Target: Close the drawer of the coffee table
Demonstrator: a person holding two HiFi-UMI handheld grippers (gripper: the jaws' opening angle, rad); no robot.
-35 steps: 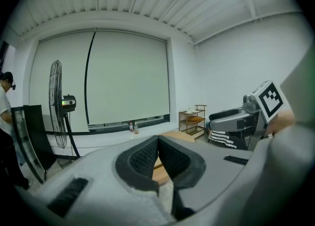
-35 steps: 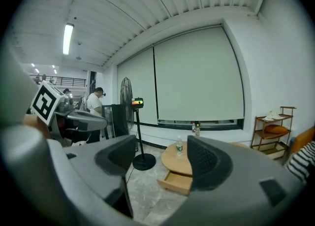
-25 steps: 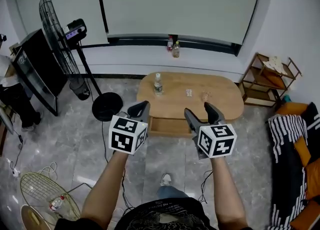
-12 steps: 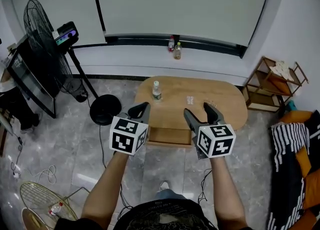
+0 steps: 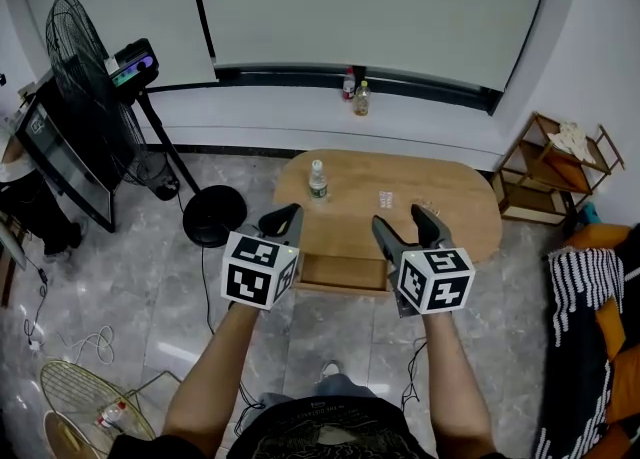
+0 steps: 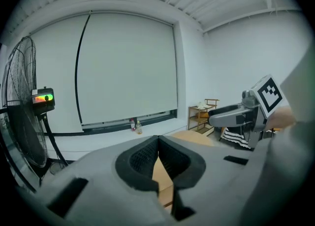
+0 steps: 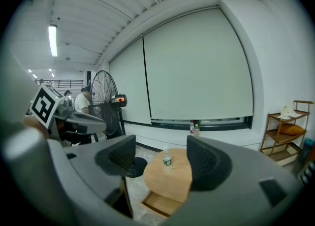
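Observation:
The oval wooden coffee table [image 5: 440,209] stands ahead of me, and its drawer [image 5: 345,274] is pulled out on the near side. My left gripper [image 5: 285,217] hovers over the table's near left edge, shut and empty; in the left gripper view its pads [image 6: 142,158] meet at the tips. Over the near right edge my right gripper [image 5: 403,219] is open with nothing between its fingers. In the right gripper view the table [image 7: 172,178] and drawer [image 7: 160,201] show between the jaws of that gripper [image 7: 160,158]. Neither gripper touches the drawer.
A water bottle [image 5: 317,179] and small clear items [image 5: 385,198] sit on the table. A standing fan [image 5: 85,67] with a round base [image 5: 212,215] is at the left, a wooden shelf [image 5: 560,162] at the right, a loose fan guard [image 5: 95,392] on the floor.
Both grippers have come forward together toward the table, mostly before the middle frame. The jaws stand as before, and the drawer has not moved.

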